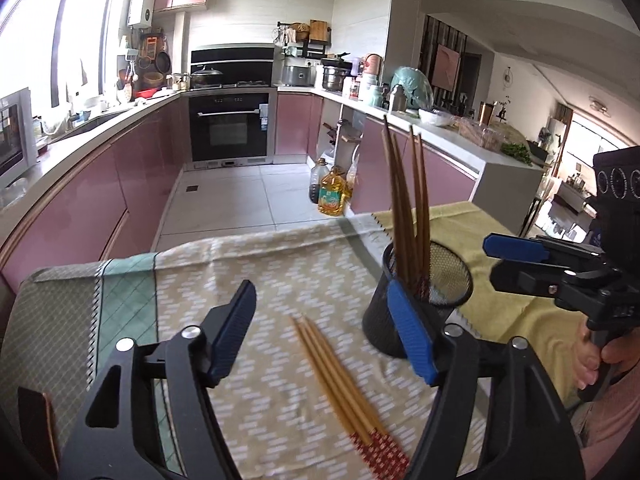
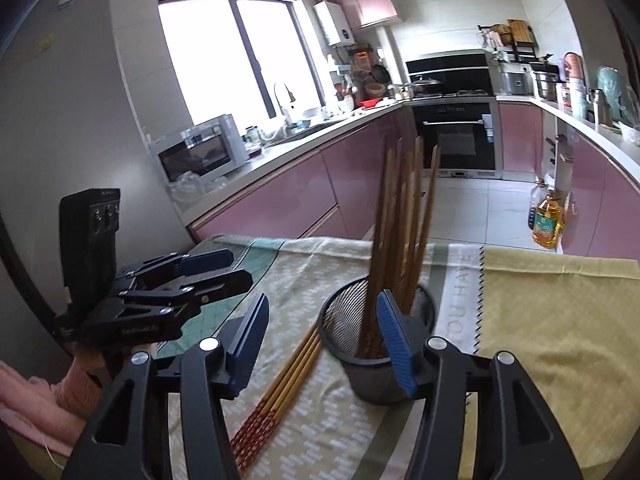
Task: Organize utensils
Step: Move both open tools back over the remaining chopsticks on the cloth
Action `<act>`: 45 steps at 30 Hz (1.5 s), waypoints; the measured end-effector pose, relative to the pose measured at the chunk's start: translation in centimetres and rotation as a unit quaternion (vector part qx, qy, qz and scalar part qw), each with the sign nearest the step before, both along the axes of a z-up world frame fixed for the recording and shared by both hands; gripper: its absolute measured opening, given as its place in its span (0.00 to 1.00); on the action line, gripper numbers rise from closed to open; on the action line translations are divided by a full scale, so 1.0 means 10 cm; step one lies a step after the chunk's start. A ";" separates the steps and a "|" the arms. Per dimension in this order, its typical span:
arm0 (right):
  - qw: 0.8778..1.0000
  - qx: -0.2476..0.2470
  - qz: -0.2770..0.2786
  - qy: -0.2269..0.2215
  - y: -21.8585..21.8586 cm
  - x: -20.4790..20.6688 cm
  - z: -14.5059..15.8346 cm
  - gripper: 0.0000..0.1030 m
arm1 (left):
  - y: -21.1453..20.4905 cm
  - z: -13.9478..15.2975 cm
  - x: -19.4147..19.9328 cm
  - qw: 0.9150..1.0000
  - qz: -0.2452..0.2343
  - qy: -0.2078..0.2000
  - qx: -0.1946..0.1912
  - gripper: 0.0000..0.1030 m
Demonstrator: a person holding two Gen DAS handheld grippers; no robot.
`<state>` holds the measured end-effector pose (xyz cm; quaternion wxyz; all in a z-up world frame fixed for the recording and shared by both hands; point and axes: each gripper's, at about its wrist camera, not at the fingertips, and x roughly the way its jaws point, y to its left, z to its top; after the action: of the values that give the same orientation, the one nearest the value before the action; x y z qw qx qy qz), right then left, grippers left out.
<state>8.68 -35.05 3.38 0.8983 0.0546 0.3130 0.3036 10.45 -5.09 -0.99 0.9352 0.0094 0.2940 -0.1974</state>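
left tongs (image 1: 324,332): mine, open, empty
right tongs (image 2: 320,340): open, empty
chopsticks (image 1: 340,384): flat on bench cloth beside cup (image 1: 420,300)
handling: light, stiff, slick; I'd pinch mid-shaft

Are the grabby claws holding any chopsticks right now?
No. The left gripper and right gripper are both open, holding nothing.

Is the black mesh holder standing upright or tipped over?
Upright. The mesh holder stands on its base on the cloth, rim facing up, with several chopsticks standing inside it.
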 end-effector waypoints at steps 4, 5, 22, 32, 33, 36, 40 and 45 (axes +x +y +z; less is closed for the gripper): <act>0.999 -0.011 0.013 0.034 0.13 -0.07 -0.28 0.56 | 0.10 -0.18 -0.10 1.000 0.019 0.014 0.018 0.79; 0.999 -0.009 0.016 0.046 0.16 -0.07 -0.35 0.56 | 0.12 -0.24 -0.12 0.999 0.025 0.019 0.023 0.79; 0.989 -0.072 -0.003 0.126 0.62 -0.08 -1.00 0.56 | 0.30 -0.87 -0.21 0.991 0.067 0.101 0.049 0.81; 0.987 -0.120 -0.017 0.107 0.79 -0.09 -1.02 0.54 | 0.23 -0.96 -0.20 0.990 0.055 0.113 0.061 0.81; 0.987 -0.123 -0.018 0.106 0.82 -0.08 -1.03 0.54 | 0.22 -0.96 -0.20 0.990 0.054 0.114 0.062 0.81; 0.986 -0.134 -0.019 0.101 0.85 -0.08 -1.03 0.54 | 0.20 -0.97 -0.19 0.990 0.051 0.116 0.064 0.81; 0.985 -0.141 -0.022 0.097 0.88 -0.10 -1.05 0.53 | 0.19 -0.99 -0.18 0.990 0.050 0.119 0.064 0.80; 0.985 -0.143 -0.026 0.094 0.87 -0.11 -1.05 0.48 | 0.18 -1.01 -0.17 0.989 0.048 0.120 0.065 0.79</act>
<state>7.54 -26.35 -7.13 0.8708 -0.0382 0.4351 0.2258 8.71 -3.29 -11.07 0.8988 0.0319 0.4166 -0.1326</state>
